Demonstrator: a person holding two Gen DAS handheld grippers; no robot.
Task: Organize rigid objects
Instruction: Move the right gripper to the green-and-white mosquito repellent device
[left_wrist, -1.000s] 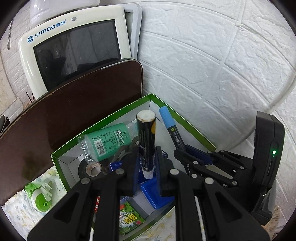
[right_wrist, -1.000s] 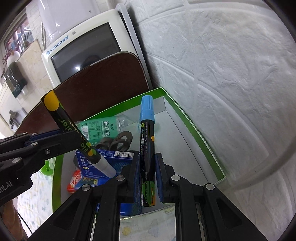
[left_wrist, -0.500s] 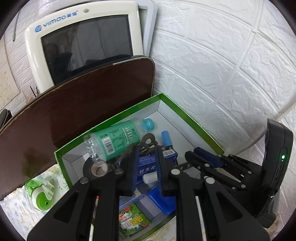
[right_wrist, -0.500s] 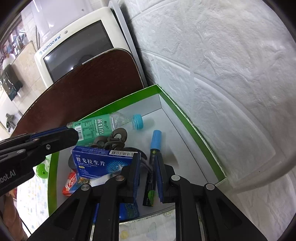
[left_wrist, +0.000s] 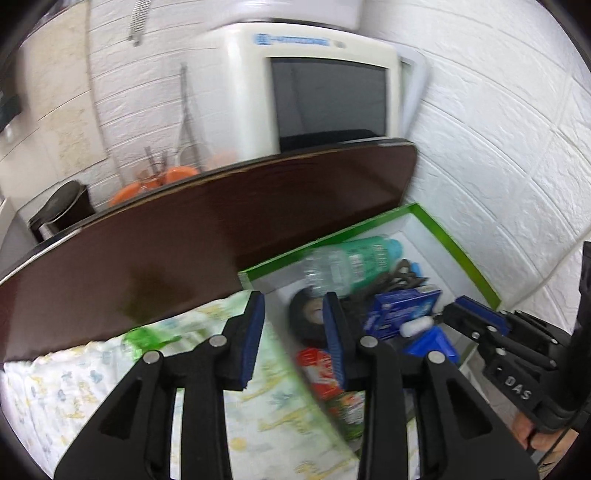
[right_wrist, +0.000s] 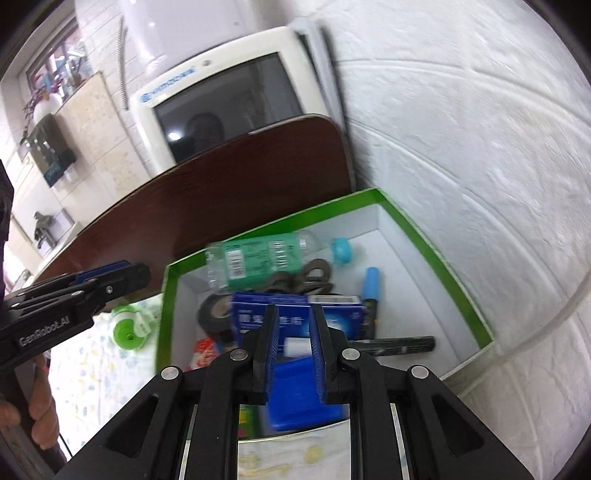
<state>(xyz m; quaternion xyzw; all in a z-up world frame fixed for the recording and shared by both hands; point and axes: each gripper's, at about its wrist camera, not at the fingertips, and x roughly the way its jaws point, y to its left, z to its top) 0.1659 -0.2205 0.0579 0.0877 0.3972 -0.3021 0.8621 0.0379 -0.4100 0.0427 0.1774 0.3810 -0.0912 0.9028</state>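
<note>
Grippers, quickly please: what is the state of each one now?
Left gripper: open, jaws have just been opening, nothing between them.
Right gripper: closed to a narrow gap, holding nothing.

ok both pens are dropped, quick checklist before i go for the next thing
1. Left gripper empty: ok, its jaws have just been opening with nothing between them.
2. Right gripper empty: ok, shut, nothing held.
3. Blue-capped black marker inside the green-rimmed white cardboard box: ok.
4. White-tipped black marker lying flat in the box: ok.
5. Round green and white plastic item packed: not ok, it sits on the patterned cloth outside the box.
6. How that item sits for a grip: cannot tell, too blurred.
</note>
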